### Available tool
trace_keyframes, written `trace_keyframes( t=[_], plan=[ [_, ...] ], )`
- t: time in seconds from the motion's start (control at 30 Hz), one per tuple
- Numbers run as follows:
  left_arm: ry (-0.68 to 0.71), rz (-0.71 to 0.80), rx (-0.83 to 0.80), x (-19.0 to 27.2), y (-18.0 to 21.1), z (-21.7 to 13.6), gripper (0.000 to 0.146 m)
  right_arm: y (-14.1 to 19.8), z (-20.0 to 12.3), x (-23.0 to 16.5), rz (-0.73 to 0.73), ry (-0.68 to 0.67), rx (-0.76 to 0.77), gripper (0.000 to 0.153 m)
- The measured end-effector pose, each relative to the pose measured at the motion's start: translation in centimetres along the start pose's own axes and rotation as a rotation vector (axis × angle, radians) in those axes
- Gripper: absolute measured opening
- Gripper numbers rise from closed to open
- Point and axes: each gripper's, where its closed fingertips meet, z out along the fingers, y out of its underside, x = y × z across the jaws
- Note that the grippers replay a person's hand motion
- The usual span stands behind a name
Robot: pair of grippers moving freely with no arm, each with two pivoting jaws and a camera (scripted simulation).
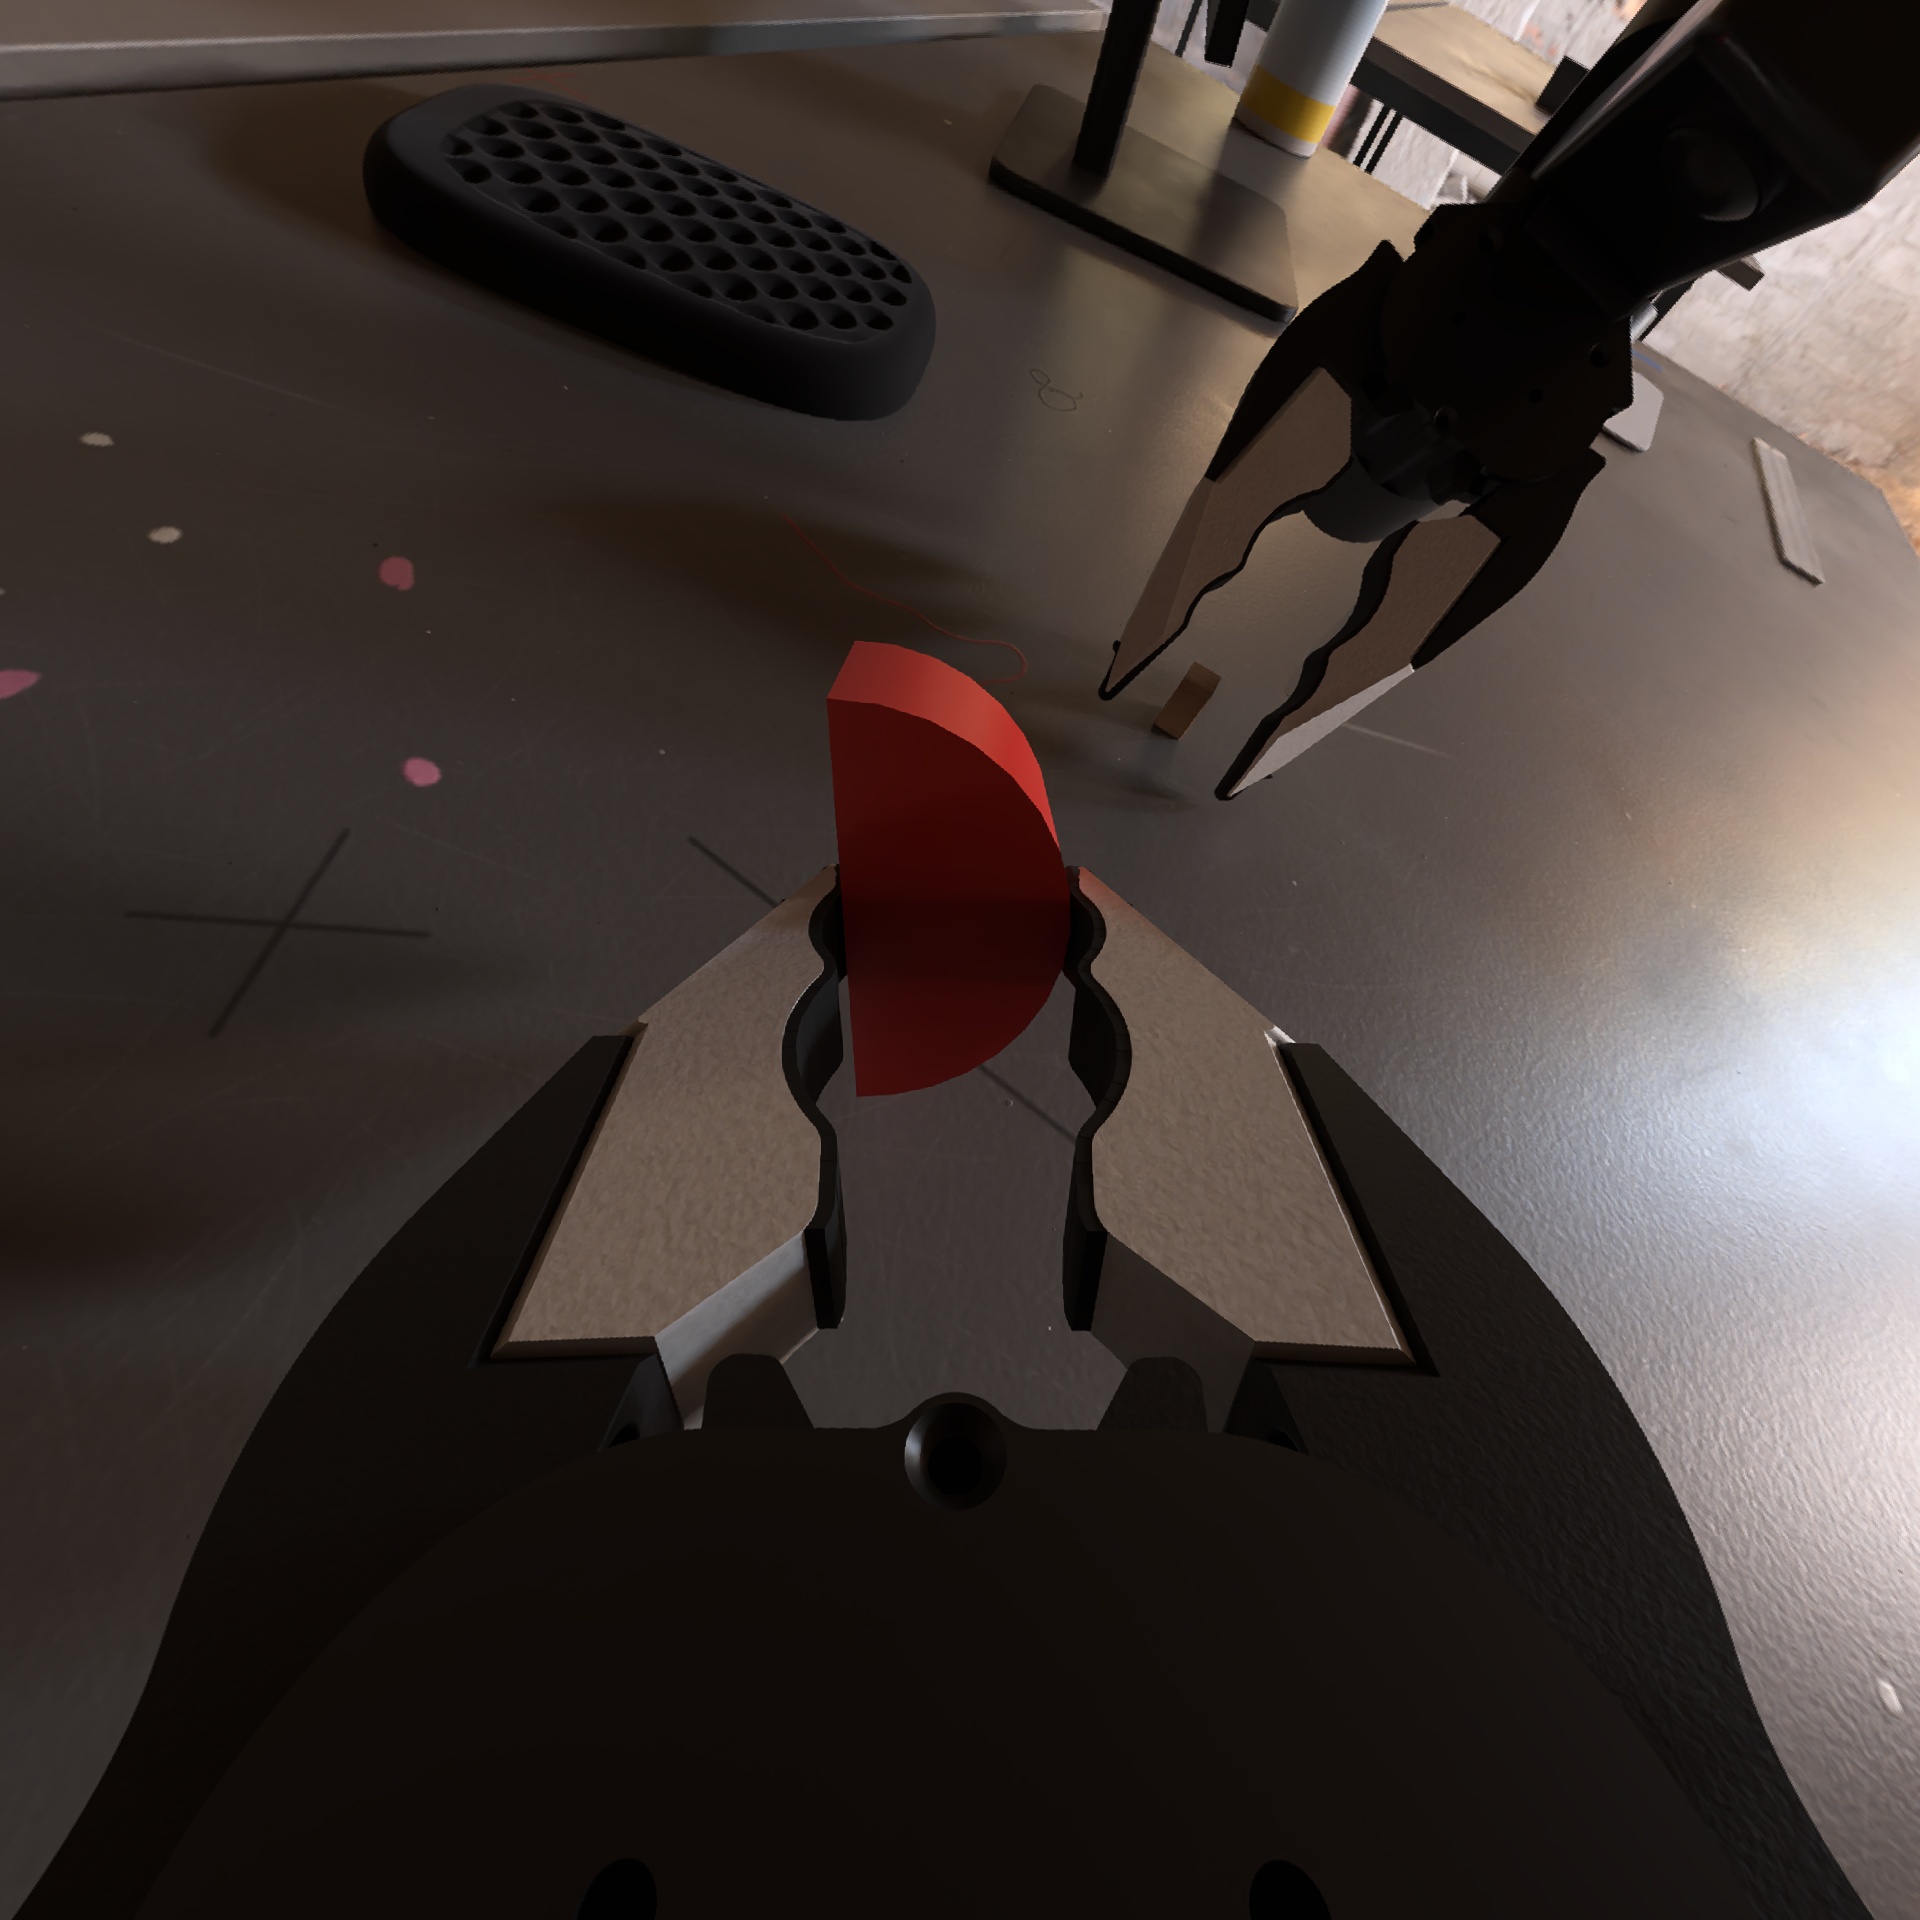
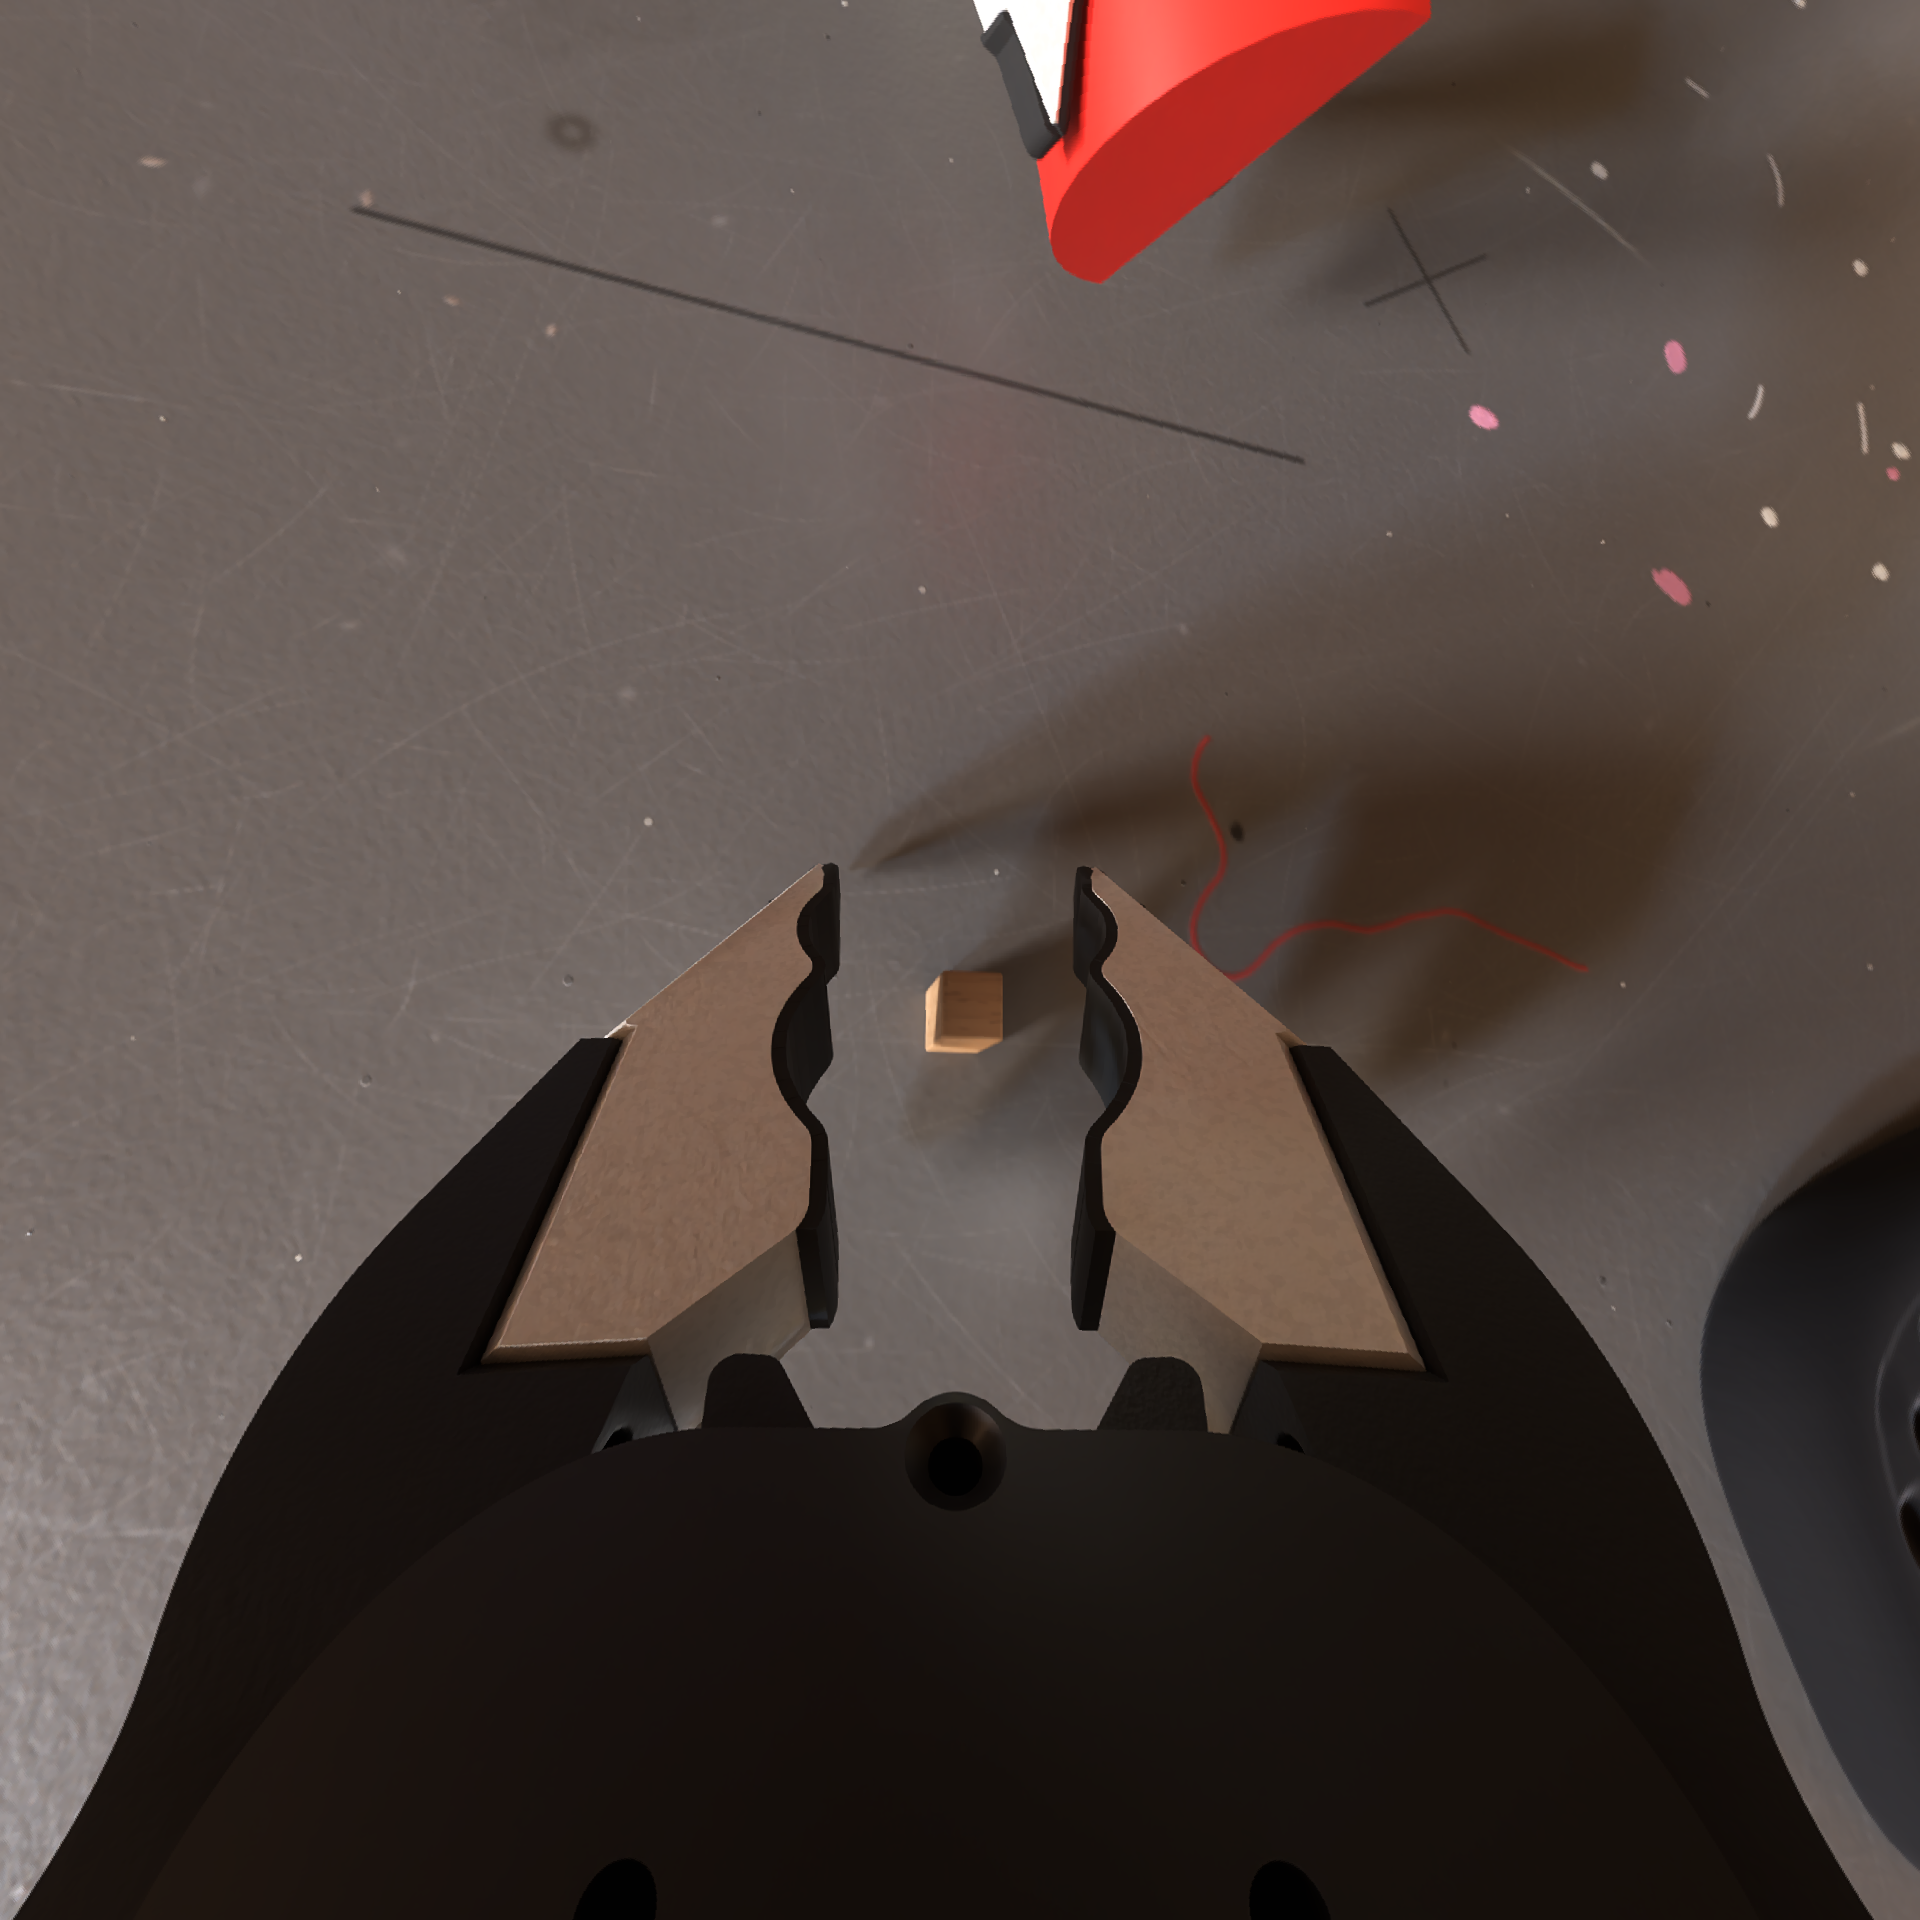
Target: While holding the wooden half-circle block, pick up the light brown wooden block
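My left gripper [image 1: 956,883] is shut on the red half-circle block [image 1: 940,883] and holds it on edge above the table. The block also shows at the top of the right wrist view [image 2: 1174,135], raised off the surface. The small light brown wooden block [image 1: 1187,702] lies on the grey table, between the fingers of my right gripper [image 1: 1166,736]. In the right wrist view the block [image 2: 964,1013] sits below and between the open fingers of my right gripper [image 2: 954,883], untouched by either finger.
A black perforated oval pad [image 1: 644,249] lies at the back left; its edge shows in the right wrist view [image 2: 1829,1455]. A dark stand base [image 1: 1143,197] and a white cylinder [image 1: 1299,83] are at the back. A thin red thread [image 2: 1351,925] lies beside the block.
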Motion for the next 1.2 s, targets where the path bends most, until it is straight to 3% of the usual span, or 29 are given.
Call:
trace_keyframes(
  t=[0.33, 0.37, 0.43, 0.67, 0.93, 1.2],
  plan=[
    [0.005, -0.008, 0.001, 0.0, 0.0, 0.0, 0.040, 1.8, -1.5, 0.6, 0.043, -0.017, -0.066, 0.043],
    [0.005, -0.009, 0.001, 0.0, 0.0, 0.0, 0.040, 1.8, -1.4, 0.4, 0.053, -0.038, -0.059, 0.039],
    [0.006, -0.011, 0.001, -0.1, 0.0, 0.0, 0.040, 1.8, -1.4, 0.2, 0.060, -0.060, -0.046, 0.010],
    [0.010, -0.018, 0.001, -0.1, 0.0, 0.0, 0.040, 0.5, -1.5, -0.2, 0.047, -0.075, 0.018, 0.010],
    [0.014, -0.022, 0.001, -0.1, 0.0, 0.0, 0.040, -6.1, -4.7, 2.2, 0.087, -0.022, 0.352, 0.011],
    [0.013, -0.023, 0.002, -0.1, 0.0, 0.0, 0.040, -7.3, -3.1, 4.2, -0.064, 0.059, 0.281, 0.010]
  ],
)
